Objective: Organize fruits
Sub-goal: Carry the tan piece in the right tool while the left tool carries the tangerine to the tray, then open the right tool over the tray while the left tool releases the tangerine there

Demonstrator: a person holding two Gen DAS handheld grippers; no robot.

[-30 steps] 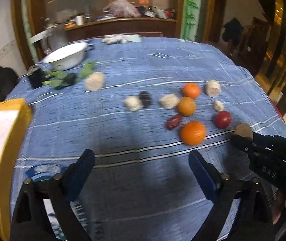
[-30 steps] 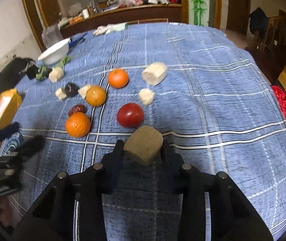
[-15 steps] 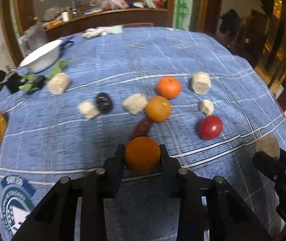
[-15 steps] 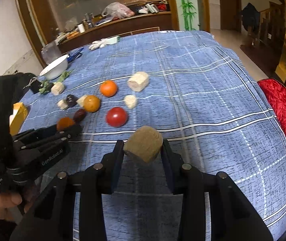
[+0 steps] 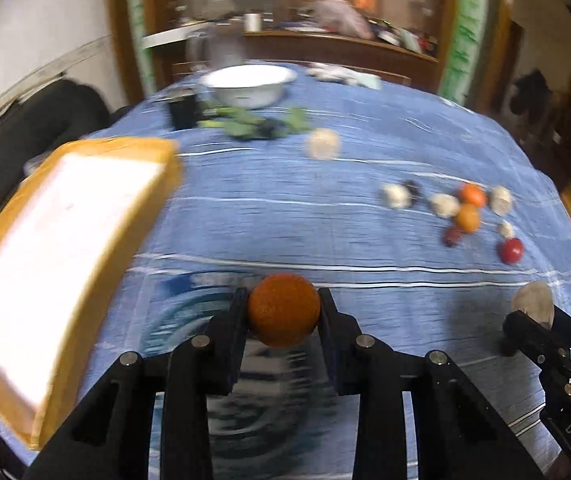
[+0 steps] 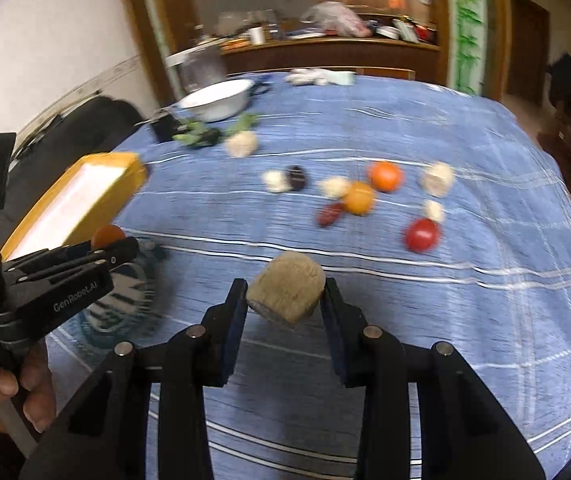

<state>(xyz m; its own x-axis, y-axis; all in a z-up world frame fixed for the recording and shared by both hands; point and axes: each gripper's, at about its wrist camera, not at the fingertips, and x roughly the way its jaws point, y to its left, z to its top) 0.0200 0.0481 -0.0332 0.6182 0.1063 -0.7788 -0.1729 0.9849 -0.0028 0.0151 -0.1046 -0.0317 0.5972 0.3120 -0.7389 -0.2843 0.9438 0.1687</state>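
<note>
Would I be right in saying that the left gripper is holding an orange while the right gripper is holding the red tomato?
Not quite. The left gripper does hold an orange, but the right gripper holds a tan, cork-like chunk. The right wrist view shows the red tomato lying on the blue tablecloth, untouched.

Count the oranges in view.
3: one orange held in the left gripper's fingers; two on the tablecloth, at and. None seems hidden.
</note>
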